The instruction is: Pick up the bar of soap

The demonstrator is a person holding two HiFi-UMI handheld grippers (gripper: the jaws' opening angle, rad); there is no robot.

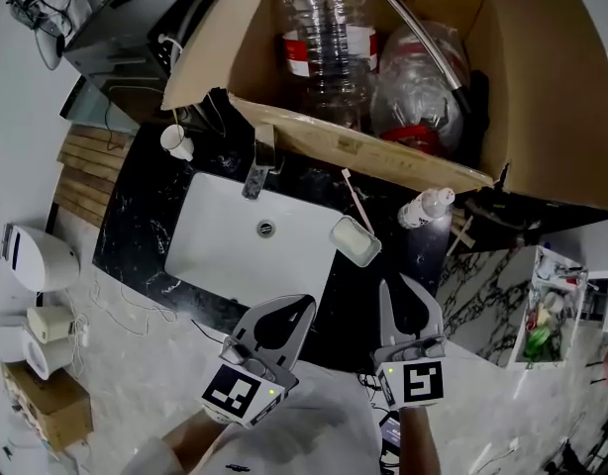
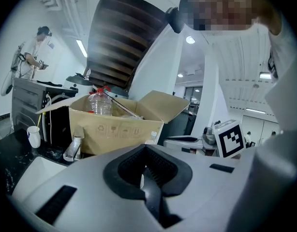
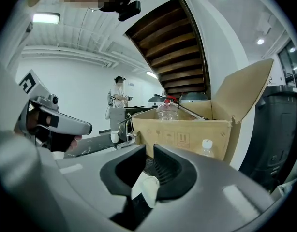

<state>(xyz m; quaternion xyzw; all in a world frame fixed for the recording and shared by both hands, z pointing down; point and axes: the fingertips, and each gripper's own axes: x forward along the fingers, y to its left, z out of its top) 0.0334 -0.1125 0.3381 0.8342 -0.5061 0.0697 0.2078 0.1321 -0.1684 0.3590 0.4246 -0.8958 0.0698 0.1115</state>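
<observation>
Black marble surface: it carried a white sink with a tap behind it. At the back was a big cardboard box stuffed with plastic bottles.
Soap: it sat in its dish on the surface, just right of the sink. A small bottle stood near it on the far side and a toothbrush lay just behind. Nothing was touching it as far as I could see.
Left tongs: closed with nothing in them, held low over the sink's front edge and apart from the soap.
Right tongs: parted only a crack and gripping nothing. They hung over the front of the surface, roughly in line with the soap but not at it.
Pale tab: it showed deep in the throat in the right gripper view. Couldn't tell what it was; it looked like part of the tool tbh.
Done so far: pretty much nothing. The soap was in the dish and neither pair of tongs was on it.
Left to do: basically all of it. Open wider, reach in, close across the bar, then lift.
Likely pick: my guess was the right tongs, since they were nearer.
Watch out: soap is probably slick, and the dish might shift or come up with it.
</observation>
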